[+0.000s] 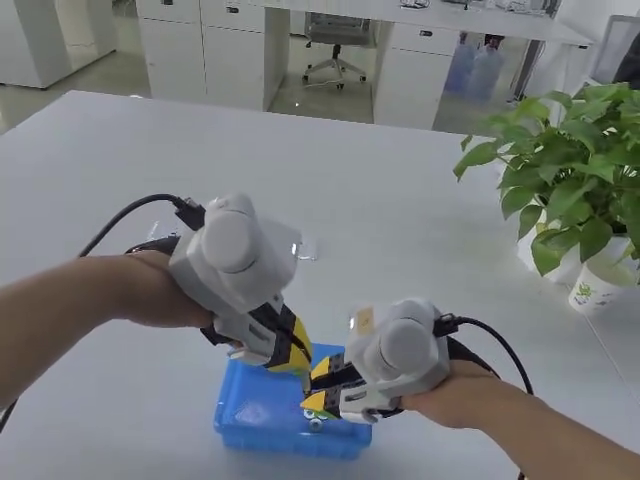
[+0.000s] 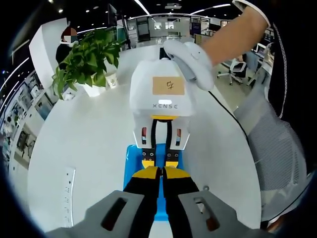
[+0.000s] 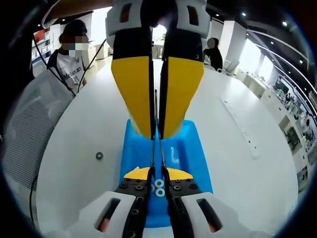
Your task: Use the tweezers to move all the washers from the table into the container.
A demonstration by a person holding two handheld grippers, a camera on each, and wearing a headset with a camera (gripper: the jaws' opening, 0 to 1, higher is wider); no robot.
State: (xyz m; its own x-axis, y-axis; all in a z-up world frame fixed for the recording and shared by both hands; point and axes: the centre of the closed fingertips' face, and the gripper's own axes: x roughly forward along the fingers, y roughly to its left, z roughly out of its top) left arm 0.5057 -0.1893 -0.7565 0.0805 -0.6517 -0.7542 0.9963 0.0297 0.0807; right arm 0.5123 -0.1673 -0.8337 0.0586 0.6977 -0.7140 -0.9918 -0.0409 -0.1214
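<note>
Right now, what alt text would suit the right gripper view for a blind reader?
The left gripper, clamping thin tweezers, faces the right gripper tip to tip above a blue container holding two washers. Another washer lies on the white table beside it.

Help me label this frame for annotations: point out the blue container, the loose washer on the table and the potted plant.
blue container (image 1: 238, 422), head view, on its left side.
loose washer (image 3: 99, 155), right gripper view, on the small ring itself.
potted plant (image 1: 565, 185), head view, on its leaves.
</note>
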